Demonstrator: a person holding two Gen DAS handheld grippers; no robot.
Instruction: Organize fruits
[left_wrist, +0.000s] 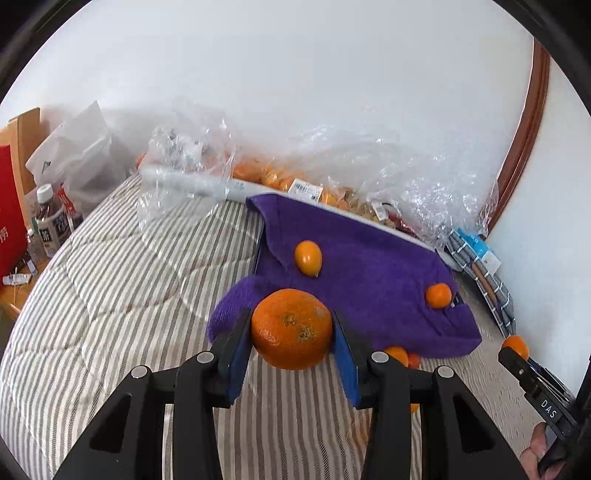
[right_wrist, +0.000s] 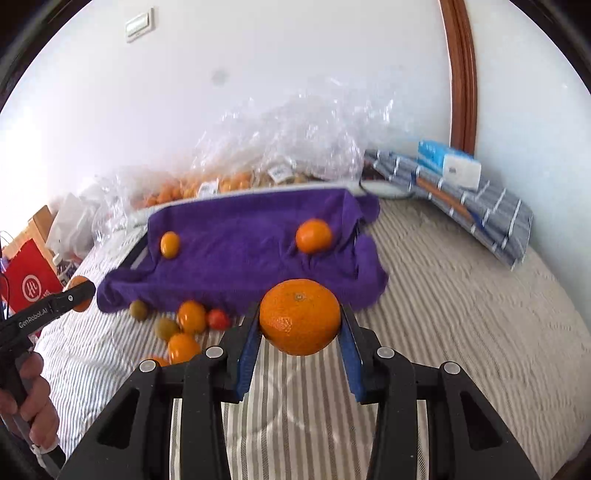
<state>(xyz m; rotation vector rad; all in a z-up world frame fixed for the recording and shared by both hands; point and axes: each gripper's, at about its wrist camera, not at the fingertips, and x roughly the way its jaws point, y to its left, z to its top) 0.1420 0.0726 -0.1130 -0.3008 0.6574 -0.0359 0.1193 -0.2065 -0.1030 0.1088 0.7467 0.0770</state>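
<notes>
My left gripper (left_wrist: 291, 328) is shut on a large orange (left_wrist: 291, 332), held above the striped bed in front of a purple towel (left_wrist: 369, 273). My right gripper (right_wrist: 300, 319) is shut on another large orange (right_wrist: 300, 317) near the towel's (right_wrist: 240, 254) front edge. On the towel lie a small oval orange fruit (left_wrist: 308, 257) and a round mandarin (left_wrist: 438, 295); they also show in the right wrist view, the oval fruit (right_wrist: 170, 244) at left and the mandarin (right_wrist: 314, 235) at right. Several small orange, green and red fruits (right_wrist: 184, 325) lie loose on the bed before the towel.
Clear plastic bags of oranges (left_wrist: 280, 177) line the wall behind the towel. A folded blue plaid cloth with a box (right_wrist: 461, 195) lies at right. Bottles (left_wrist: 51, 218) and a red bag (right_wrist: 29, 288) stand at left. The striped bedspread (left_wrist: 110, 295) stretches left of the towel.
</notes>
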